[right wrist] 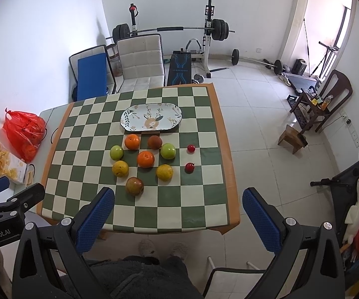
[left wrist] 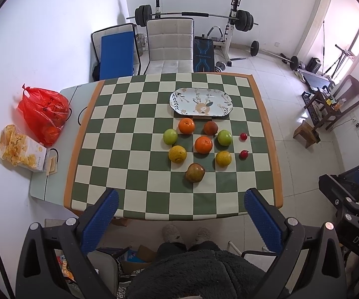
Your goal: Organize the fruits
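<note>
We hold our left tongs (left wrist: 180,214) and right tongs (right wrist: 178,215) spread wide and empty, raised above the near edge of the table (left wrist: 134,174) with its green-and-cream checked cloth. Beyond them the fruits lie loose on the cloth: a brownish apple (left wrist: 195,172) nearest, two yellow citrus, two oranges, two green apples (left wrist: 170,136), a dark red fruit and two small red ones to the right. Just past them sits the empty patterned plate (left wrist: 201,102). A red bag (left wrist: 43,114) lies at the left.
</note>
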Demonstrator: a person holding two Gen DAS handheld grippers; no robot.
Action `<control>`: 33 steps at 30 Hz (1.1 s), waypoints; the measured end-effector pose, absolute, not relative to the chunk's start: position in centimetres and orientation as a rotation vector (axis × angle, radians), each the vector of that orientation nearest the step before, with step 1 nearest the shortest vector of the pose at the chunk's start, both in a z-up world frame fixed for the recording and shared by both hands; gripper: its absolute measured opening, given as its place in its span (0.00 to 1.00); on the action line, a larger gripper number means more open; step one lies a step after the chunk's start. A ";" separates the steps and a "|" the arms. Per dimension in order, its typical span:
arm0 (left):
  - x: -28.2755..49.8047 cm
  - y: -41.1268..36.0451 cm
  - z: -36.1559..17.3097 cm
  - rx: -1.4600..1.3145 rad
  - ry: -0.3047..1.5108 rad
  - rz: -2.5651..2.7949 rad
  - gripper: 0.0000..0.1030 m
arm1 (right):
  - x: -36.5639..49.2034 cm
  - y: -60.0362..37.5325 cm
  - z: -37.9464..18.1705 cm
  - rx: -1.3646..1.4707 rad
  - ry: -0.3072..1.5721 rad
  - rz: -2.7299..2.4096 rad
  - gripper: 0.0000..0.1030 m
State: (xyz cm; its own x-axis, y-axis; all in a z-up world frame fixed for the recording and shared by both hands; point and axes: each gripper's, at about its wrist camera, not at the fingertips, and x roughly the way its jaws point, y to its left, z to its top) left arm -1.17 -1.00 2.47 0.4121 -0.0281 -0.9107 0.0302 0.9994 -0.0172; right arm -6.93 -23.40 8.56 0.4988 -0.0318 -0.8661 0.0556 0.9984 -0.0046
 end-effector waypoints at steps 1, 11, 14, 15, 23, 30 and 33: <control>-1.1 -1.0 2.4 0.000 1.147 -0.037 1.00 | -6.9 -23.4 8.5 0.026 1.047 -0.053 1.00; -1.2 -1.1 2.4 0.000 1.145 -0.036 1.00 | -7.5 -23.6 9.8 0.024 1.045 -0.055 1.00; -1.2 -1.1 2.4 -0.001 1.146 -0.037 1.00 | -7.6 -23.7 9.7 0.027 1.042 -0.052 1.00; -1.3 -1.2 2.6 -0.001 1.146 -0.038 1.00 | -7.5 -23.6 9.7 0.026 1.042 -0.053 1.00; -1.2 -1.2 2.5 -0.001 1.145 -0.038 1.00 | -7.7 -23.9 10.5 0.028 1.038 -0.053 1.00; -1.2 -1.1 2.6 -0.002 1.144 -0.037 1.00 | -7.7 -24.0 10.5 0.030 1.036 -0.053 1.00; -1.2 -1.4 2.9 -0.004 1.141 -0.037 1.00 | -7.7 -24.0 10.5 0.031 1.036 -0.052 1.00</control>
State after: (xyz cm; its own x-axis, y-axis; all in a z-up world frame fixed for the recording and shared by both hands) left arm -1.23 -1.41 2.92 0.4159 -0.0315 -0.9089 0.0279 0.9994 -0.0219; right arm -7.69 -23.96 10.49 0.5088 -0.0279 -0.8604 0.0576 0.9983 0.0017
